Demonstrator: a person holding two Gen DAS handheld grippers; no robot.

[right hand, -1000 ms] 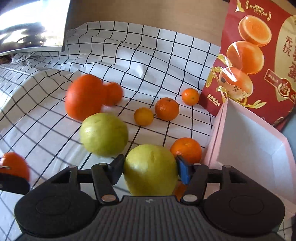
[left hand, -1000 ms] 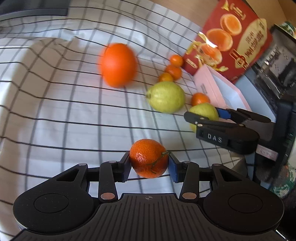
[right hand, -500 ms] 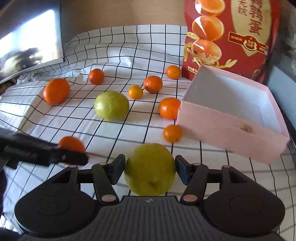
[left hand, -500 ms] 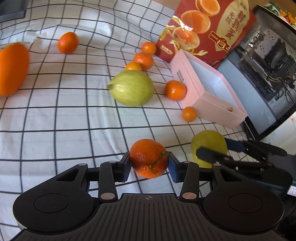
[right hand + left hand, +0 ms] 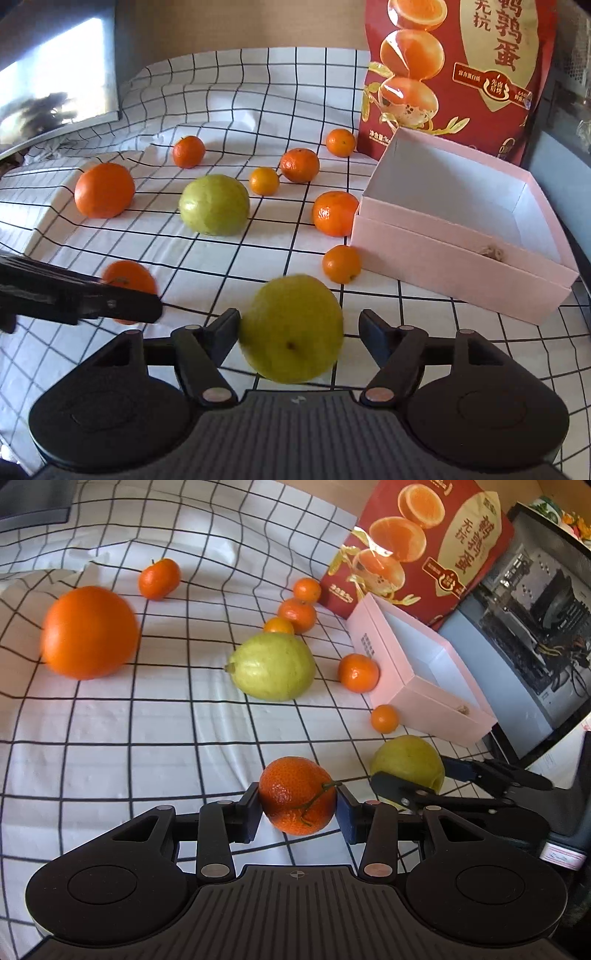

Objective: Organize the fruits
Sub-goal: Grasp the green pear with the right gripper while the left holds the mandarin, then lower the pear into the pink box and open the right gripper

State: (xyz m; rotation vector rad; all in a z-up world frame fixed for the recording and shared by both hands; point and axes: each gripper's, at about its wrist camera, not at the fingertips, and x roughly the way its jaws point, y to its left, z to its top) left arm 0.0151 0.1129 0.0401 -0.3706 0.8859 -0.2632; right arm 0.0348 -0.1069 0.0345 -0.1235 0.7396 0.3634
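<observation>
Before you on the checked cloth [image 5: 229,122]: two green guavas [image 5: 214,205] [image 5: 291,328], one large orange [image 5: 104,190], seven small mandarins (one [image 5: 297,795] clamped in your left gripper [image 5: 297,812]), one pink box [image 5: 458,258] and one red bag [image 5: 458,66].

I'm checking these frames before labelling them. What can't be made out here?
- Right wrist view: whether the green fruit rests on the checked cloth or is falling; it is blurred, and the right gripper hides its underside.
- Right wrist view: the small brownish thing in the pink box; too small.
- Left wrist view: the large orange; blurred.
- Left wrist view: the red bag; cut off at the top.
</observation>
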